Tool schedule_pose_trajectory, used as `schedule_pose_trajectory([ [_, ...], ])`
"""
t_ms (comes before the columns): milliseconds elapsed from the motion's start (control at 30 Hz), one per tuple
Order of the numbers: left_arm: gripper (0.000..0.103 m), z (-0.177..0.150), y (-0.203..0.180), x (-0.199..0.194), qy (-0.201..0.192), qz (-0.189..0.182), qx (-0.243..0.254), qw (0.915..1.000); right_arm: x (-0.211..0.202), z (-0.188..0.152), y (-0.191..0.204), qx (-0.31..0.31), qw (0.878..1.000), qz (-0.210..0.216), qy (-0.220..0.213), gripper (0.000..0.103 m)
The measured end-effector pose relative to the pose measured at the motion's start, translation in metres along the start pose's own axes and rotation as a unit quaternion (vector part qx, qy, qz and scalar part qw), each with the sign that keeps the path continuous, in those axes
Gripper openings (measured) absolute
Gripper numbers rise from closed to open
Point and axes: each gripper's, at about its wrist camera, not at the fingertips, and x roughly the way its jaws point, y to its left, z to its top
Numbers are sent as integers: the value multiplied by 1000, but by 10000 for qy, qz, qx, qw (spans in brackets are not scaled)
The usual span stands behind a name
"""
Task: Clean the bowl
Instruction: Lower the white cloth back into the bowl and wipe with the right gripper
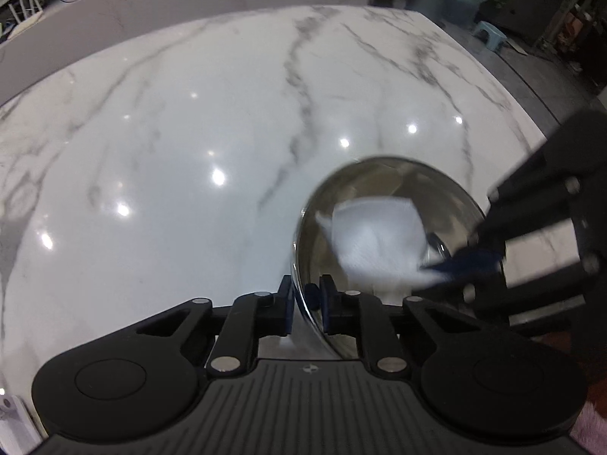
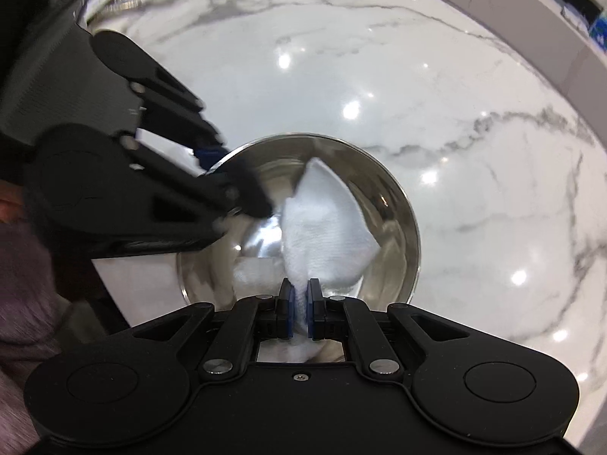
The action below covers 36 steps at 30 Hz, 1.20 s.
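A shiny steel bowl [image 1: 379, 189] sits on the white marble table [image 1: 189, 132]. My left gripper [image 1: 306, 297] is shut on the bowl's near rim, one finger inside and one outside. My right gripper [image 2: 299, 297] is shut on a folded white cloth [image 2: 322, 227], which lies inside the bowl [image 2: 394, 235]. In the left wrist view the cloth [image 1: 375, 239] is blurred, and the right gripper [image 1: 459, 265] reaches in from the right. In the right wrist view the left gripper [image 2: 220, 167] holds the bowl's far left rim.
The marble table stretches far to the left and back, with a low grey wall [image 1: 151, 11] behind it. Bins and a small blue stool [image 1: 489, 34] stand on the floor beyond the table's right edge.
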Motion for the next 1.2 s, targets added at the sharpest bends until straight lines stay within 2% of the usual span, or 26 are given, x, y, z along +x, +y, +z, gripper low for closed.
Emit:
schedule_pose_trajectory([
  [167, 12, 2, -2, 1, -81, 86, 43, 9999, 0, 5, 5, 170, 9984, 526, -118, 5],
  [333, 12, 2, -2, 1, -103, 96, 69, 9999, 6, 13, 0, -17, 9987, 506, 62, 5],
  [433, 12, 1, -1, 1, -129, 101, 77, 9998, 10, 26, -8, -230, 9990, 300, 233, 5],
  [633, 12, 0, -1, 0, -117, 87, 99, 9998, 12, 24, 4, -1129, 9886, -875, 468, 4],
  [767, 13, -1, 1, 0, -29, 5, -39, 10000, 13, 23, 3, -1114, 9886, -907, 443, 4],
  [900, 30, -8, -1, 4, 265, -177, -30, 9995, 12, 22, -3, -993, 9908, -827, 393, 5],
  [1033, 31, -14, -5, 3, 345, -333, 109, 9988, 9, 21, -12, -804, 9936, -717, 324, 4],
  [1200, 20, -10, -1, 2, 233, -278, 22, 9993, 6, 20, -19, -629, 9956, -635, 264, 4],
])
